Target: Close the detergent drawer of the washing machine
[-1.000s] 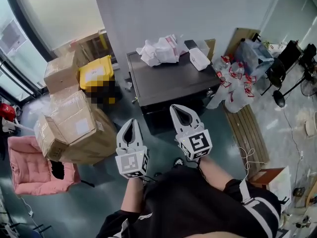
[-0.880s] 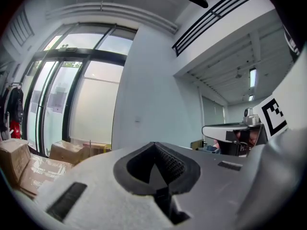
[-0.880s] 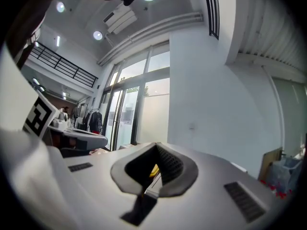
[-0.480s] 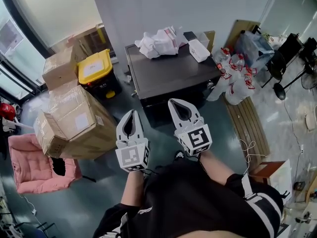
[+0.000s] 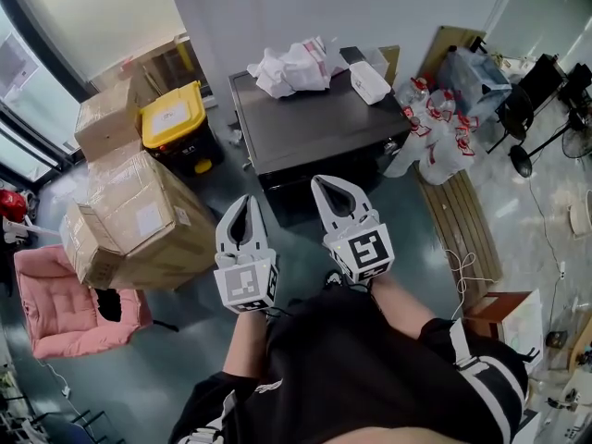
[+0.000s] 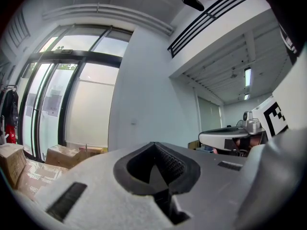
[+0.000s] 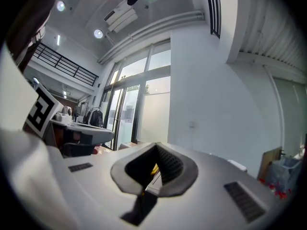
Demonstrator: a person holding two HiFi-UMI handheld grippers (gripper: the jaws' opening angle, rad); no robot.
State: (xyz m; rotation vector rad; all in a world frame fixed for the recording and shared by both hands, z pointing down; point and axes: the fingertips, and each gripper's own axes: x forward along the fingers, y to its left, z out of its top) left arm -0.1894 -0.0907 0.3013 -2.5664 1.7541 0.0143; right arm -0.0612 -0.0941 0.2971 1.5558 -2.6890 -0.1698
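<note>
The washing machine (image 5: 314, 132) is a dark grey box against the white wall, seen from above. Its front face and detergent drawer are hidden from this angle. My left gripper (image 5: 243, 203) and right gripper (image 5: 326, 183) are held side by side in front of the person's body, pointing level toward the machine and short of its front. Both are shut with nothing between the jaws. In the left gripper view the shut jaws (image 6: 156, 146) face the white wall. The right gripper view shows its shut jaws (image 7: 156, 147) likewise.
Crumpled white bags (image 5: 291, 63) and a white box (image 5: 370, 86) lie on the machine's top. Cardboard boxes (image 5: 139, 215) and a yellow-lidded bin (image 5: 174, 118) stand to its left, a pink cushion (image 5: 65, 313) nearer. Bags of bottles (image 5: 435, 146) and a wooden plank (image 5: 462, 239) sit to the right.
Both grippers stay shut and keep their spacing. The head view has shifted slightly, so the machine and boxes sit a little higher and further left.
</note>
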